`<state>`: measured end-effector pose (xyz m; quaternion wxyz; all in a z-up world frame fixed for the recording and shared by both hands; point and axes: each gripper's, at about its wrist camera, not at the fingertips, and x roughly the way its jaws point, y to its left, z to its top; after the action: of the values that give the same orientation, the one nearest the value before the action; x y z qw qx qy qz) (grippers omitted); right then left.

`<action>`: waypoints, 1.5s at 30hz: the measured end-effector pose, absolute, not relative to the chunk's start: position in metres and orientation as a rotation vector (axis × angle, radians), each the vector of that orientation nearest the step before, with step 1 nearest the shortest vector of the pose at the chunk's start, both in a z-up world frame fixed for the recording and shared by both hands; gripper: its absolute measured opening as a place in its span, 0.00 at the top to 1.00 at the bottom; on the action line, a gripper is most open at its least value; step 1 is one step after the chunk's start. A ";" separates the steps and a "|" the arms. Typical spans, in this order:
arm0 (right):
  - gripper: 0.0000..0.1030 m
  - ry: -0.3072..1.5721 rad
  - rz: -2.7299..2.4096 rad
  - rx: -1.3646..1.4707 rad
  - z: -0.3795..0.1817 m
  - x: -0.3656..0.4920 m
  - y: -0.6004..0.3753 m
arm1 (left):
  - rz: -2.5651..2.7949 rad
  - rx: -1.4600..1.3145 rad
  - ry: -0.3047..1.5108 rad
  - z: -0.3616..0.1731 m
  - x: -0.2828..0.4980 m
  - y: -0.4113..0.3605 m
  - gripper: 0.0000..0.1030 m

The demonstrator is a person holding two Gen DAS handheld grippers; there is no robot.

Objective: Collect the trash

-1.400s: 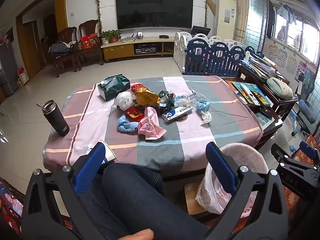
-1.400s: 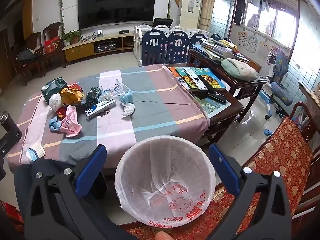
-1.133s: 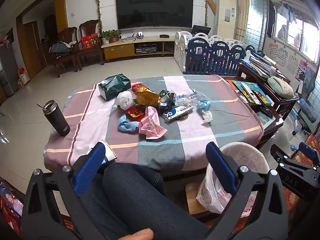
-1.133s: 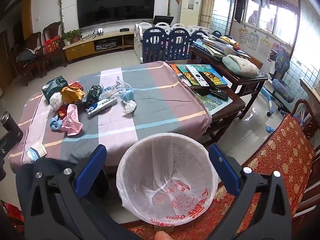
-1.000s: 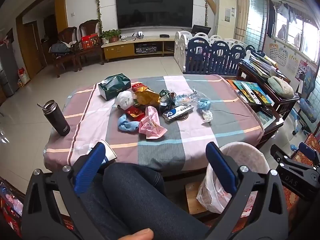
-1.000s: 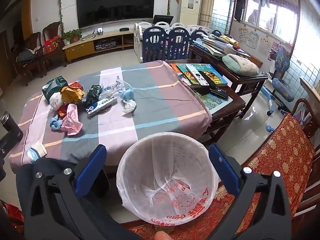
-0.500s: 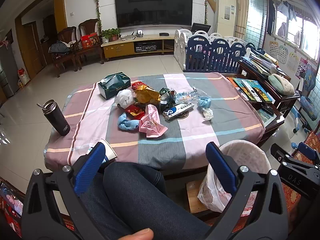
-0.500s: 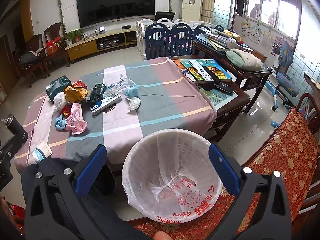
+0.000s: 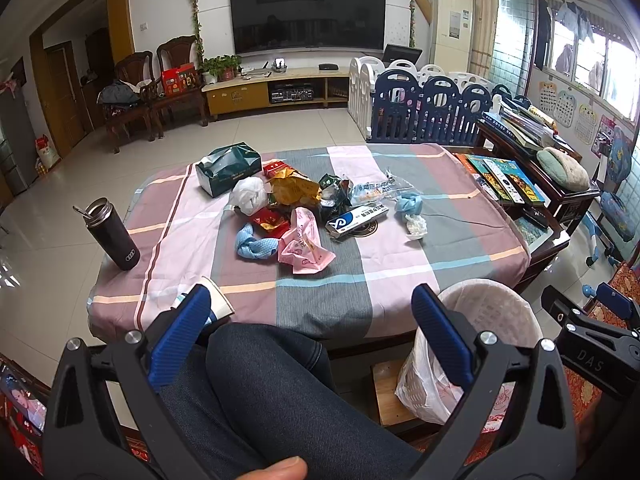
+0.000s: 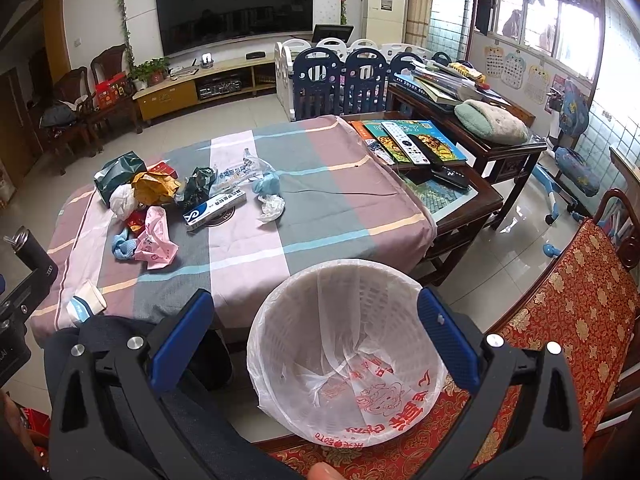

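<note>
Living-room table (image 9: pixel 400 256) holds the trash pile (image 9: pixel 304 208) far ahead; both tongs (image 9: pixel 308 344) (image 10: pixel 312 344), wide open and empty, have risen slightly, nothing collected yet.

Matt checked cloth over the low table (image 9: pixel 400 264), thin glossy film lining the white perforated plastic bin (image 10: pixel 348 360), crinkled pink plastic wrapper (image 9: pixel 304 246), glossy white-and-blue cardboard box (image 9: pixel 357 218), ribbed blue pads on 2 black plastic grippers.
</note>
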<state>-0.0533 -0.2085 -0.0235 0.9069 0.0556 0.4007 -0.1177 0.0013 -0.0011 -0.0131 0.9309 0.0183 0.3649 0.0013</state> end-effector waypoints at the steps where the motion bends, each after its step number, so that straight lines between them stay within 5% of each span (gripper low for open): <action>1: 0.03 0.828 -0.244 0.114 -0.024 -0.053 -0.208 | 0.002 0.037 0.747 -0.012 0.002 -0.001 0.03; 45: 0.03 0.830 -0.248 0.111 -0.025 -0.053 -0.207 | 0.002 0.036 0.755 -0.012 0.003 -0.001 0.03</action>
<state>-0.0531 -0.2068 -0.0251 0.9061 0.0539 0.4021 -0.1203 0.0026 -0.0007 -0.0122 0.9294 0.0177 0.3687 0.0010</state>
